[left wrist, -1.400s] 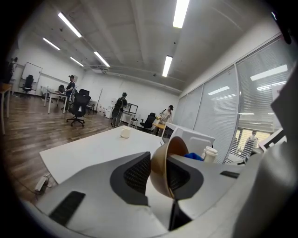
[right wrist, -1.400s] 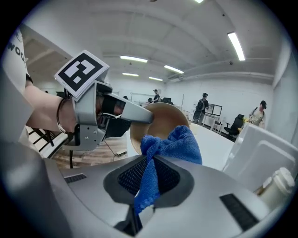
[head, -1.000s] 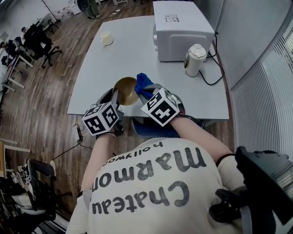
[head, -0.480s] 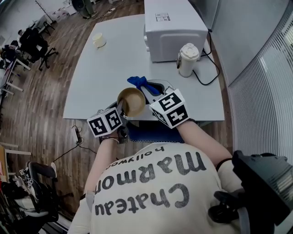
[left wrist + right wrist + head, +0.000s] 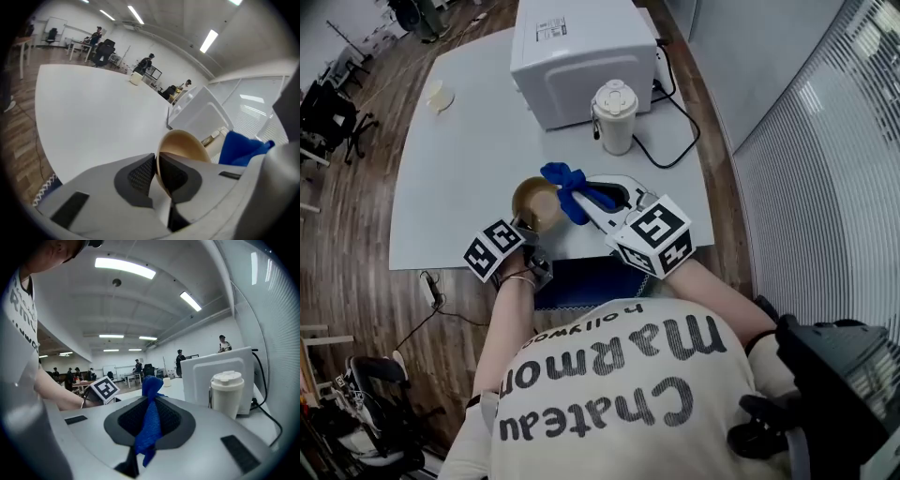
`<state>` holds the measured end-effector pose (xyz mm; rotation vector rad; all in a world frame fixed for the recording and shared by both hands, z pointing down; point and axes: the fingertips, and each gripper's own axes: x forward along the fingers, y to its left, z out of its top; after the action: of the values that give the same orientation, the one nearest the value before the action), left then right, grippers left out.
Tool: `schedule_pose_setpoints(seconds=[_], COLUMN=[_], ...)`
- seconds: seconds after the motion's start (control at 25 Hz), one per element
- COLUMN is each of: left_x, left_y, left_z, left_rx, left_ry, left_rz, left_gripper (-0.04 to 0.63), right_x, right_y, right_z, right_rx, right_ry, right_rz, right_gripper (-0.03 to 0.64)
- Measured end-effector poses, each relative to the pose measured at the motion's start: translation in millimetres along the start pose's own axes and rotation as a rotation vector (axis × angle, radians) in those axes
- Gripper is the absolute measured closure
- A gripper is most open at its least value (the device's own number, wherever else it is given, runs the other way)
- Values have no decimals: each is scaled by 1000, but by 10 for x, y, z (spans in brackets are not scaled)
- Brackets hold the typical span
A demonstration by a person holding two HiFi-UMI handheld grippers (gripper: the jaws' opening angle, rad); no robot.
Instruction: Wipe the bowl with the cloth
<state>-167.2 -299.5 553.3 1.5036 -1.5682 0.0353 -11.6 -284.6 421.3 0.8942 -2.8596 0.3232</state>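
The left gripper's (image 5: 155, 163) jaws have just been closing and now pinch the rim of the bowl (image 5: 185, 142) between them. The bowl is tilted above the near edge of the table (image 5: 459, 178). The right gripper's (image 5: 151, 404) jaws clamp the cloth (image 5: 149, 428), which is bunched just beside the bowl.

Table furnishings, office room
White rectangular table (image 5: 459, 187): white boxy microwave oven (image 5: 581, 52) far centre; white lidded plastic jug (image 5: 615, 117) just near-right of it; black power cable (image 5: 679, 95) at right; small cream cup (image 5: 440, 95) far left; brown wood-plank floor (image 5: 356, 234) around.
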Motion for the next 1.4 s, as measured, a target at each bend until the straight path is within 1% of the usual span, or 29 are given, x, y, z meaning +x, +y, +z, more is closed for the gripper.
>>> schedule_pose_setpoints(seconds=[0.04,0.12,0.2,0.28,0.32,0.4,0.48,0.56,0.76,0.88,0.96,1.0,1.08,1.12,1.2,1.32,1.4], left_x=[49,116,161,200,219,246,264,274,292,278,243,227,204,184,103,-87,-243], left_y=[20,67,89,115,144,221,297,346,317,322,303,276,198,164,121,83,48], left_z=[-32,-102,-181,-247,-271,-317,-376,-408,-407,-418,-425,-412,-355,-319,-216,-28,49], left_rx=[-35,-80,-124,-185,-204,-206,-195,-203,-213,-245,-272,-288,-326,-343,-359,-353,-355], left_ry=[-7,-9,-2,9,15,29,49,54,34,32,30,23,-7,-27,-72,-155,-193], left_rz=[24,70,91,106,126,180,211,218,216,224,216,199,148,121,81,28,-21], left_gripper=[580,580,575,571,571,569,571,563,561,551,543,526,474,463,462,462,462], right_x=[-57,-147,-203,-214,-203,-164,-121,-92,-76,-70,-87,-90,-83,-74,-43,-8,-7], right_y=[-73,-206,-317,-405,-442,-493,-506,-508,-524,-527,-520,-520,-527,-523,-488,-398,-310], right_z=[-61,-153,-216,-264,-284,-329,-392,-450,-501,-485,-459,-440,-400,-378,-317,-178,-82], right_rx=[-1,6,23,52,63,73,81,98,127,132,136,137,142,144,135,92,70], right_ry=[17,36,44,44,43,46,54,60,62,60,57,53,45,39,24,-6,-23], right_rz=[-1,-2,-2,4,7,14,23,31,53,65,68,69,67,66,68,67,66], right_gripper=[578,578,578,578,578,578,578,578,578,578,578,578,578,578,578,578,578])
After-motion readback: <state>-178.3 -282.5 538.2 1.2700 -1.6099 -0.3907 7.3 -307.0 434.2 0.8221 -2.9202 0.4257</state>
